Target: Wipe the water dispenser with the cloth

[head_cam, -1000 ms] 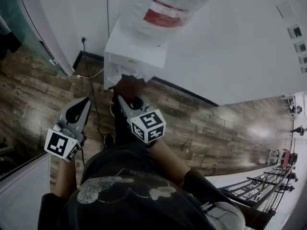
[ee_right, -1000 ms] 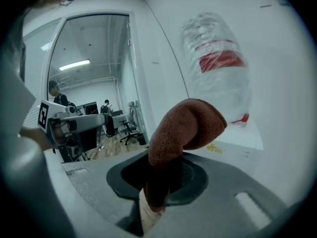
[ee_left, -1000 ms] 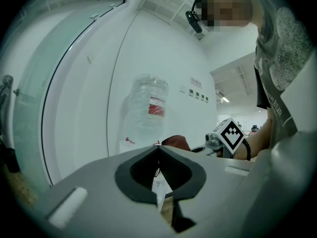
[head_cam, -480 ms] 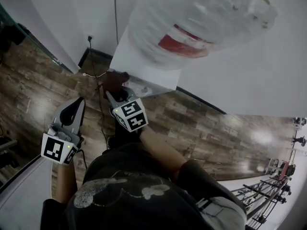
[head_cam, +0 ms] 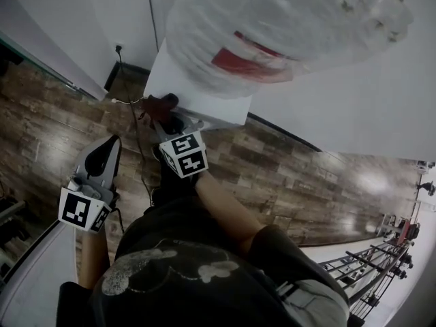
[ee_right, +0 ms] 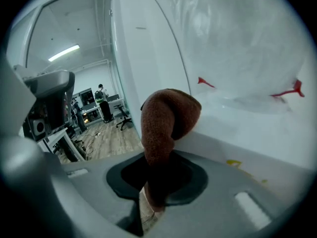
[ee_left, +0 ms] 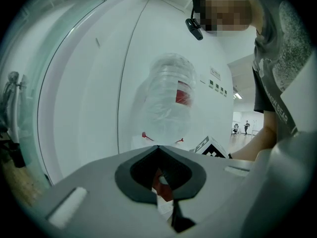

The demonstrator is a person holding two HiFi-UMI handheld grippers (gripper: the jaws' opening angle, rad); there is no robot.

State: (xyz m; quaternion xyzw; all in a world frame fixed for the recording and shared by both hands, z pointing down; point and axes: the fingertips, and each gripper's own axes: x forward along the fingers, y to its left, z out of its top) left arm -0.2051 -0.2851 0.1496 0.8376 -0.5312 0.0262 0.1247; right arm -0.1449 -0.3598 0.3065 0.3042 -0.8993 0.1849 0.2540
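As the brown cloth [ee_right: 166, 128] slides along the white water dispenser [head_cam: 167, 80] to its corner edge, the right gripper [ee_right: 153, 182] keeps pinching it tight, so wiping looks under way. At 8 o'clock, the left gripper [head_cam: 107, 152] waits, jaws together, holding nothing.

Shirt print [ee_left: 279, 108] seems to read "BEAR"; the bottle's [head_cam: 300, 16] red label [head_cam: 253, 58] is illegible.
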